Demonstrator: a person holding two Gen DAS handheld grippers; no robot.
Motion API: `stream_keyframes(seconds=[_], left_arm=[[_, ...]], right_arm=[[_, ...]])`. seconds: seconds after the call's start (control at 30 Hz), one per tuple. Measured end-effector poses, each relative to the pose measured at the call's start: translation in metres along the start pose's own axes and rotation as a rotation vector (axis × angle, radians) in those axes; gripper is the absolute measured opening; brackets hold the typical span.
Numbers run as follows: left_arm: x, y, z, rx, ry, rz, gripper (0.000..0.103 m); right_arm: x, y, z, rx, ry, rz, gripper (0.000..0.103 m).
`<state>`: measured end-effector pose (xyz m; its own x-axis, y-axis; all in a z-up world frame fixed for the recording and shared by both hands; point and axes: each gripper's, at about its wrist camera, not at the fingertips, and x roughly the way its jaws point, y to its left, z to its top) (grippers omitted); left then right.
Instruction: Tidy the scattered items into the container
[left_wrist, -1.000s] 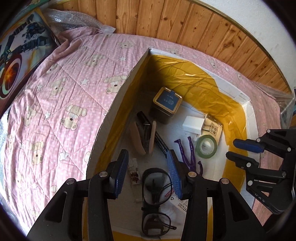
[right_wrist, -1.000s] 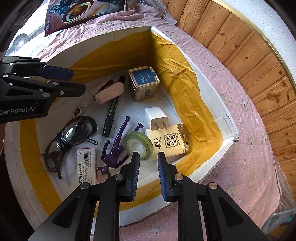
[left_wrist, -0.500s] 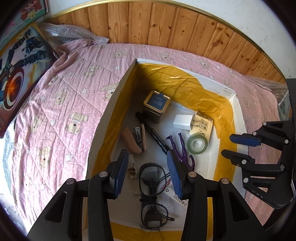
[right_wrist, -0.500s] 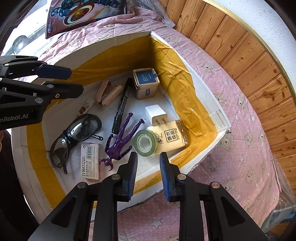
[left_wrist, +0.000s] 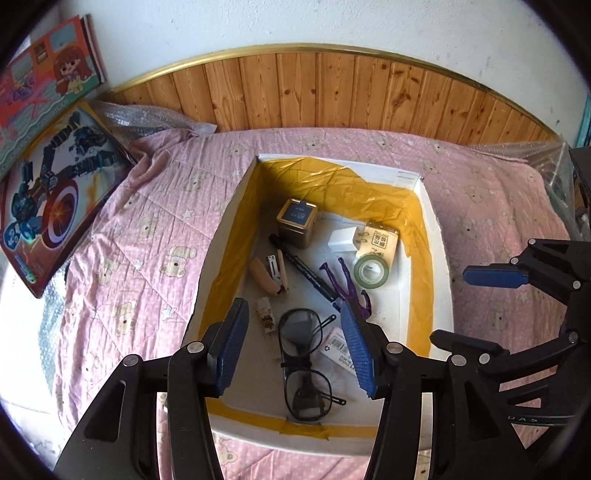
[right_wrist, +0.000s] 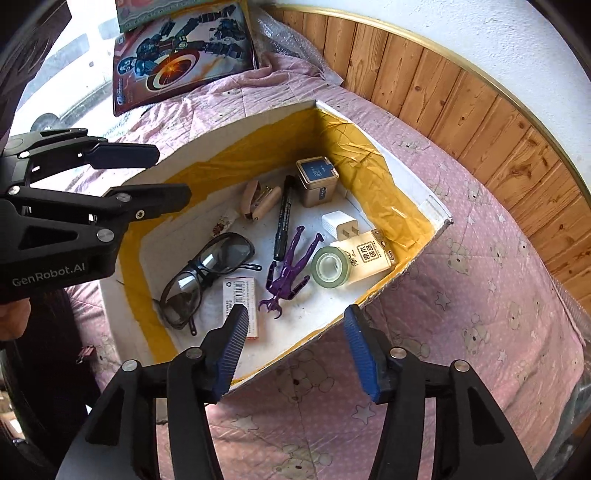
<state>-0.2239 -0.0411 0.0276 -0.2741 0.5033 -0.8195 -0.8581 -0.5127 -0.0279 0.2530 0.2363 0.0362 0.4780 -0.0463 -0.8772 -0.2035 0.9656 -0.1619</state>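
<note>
A white box (left_wrist: 437, 280) (right_wrist: 207, 147) lined with yellow tape lies on the pink bedspread. Inside are dark glasses (left_wrist: 303, 354) (right_wrist: 207, 273), a purple figure (left_wrist: 347, 284) (right_wrist: 290, 266), a green tape roll (left_wrist: 371, 271) (right_wrist: 330, 266), a tin (left_wrist: 297, 221) (right_wrist: 317, 179), a marker (right_wrist: 283, 218), a stapler (left_wrist: 267, 275) (right_wrist: 258, 199), a white plug (right_wrist: 340, 228), a tissue pack (right_wrist: 369, 254) and a staple box (right_wrist: 240, 295). My left gripper (left_wrist: 293, 349) (right_wrist: 168, 173) hangs above the box's near end, jaws opening, nothing between them. My right gripper (right_wrist: 295, 350) (left_wrist: 476, 306) hovers over the box's rim, jaws opening and empty.
The pink bear-print bedspread (left_wrist: 140, 229) covers the bed. Two picture boxes (left_wrist: 55, 199) lean at the far left beside bubble wrap (left_wrist: 147, 118). A wood-panelled wall (left_wrist: 332, 92) runs behind. A small clip (right_wrist: 85, 353) lies on the spread by the box.
Both grippers rose and drew back from the box, so more of the bed and wall shows. The right gripper's jaws went from nearly shut to wide apart; the left's widened too.
</note>
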Motion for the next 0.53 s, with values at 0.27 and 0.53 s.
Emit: stream_keyframes(seconds=[0.27,0.53], left_arm=[[-0.030,-0.008,-0.024,-0.004,-0.027,0.002,0.059],[-0.051,-0.009,-0.043,-0.022,-0.074,0.021,0.062]], right_arm=[[-0.026,0.018,-0.037,0.068,-0.078,0.019,0.066],[-0.026,0.033,-0.061,0.090,-0.082,0.025,0.066]])
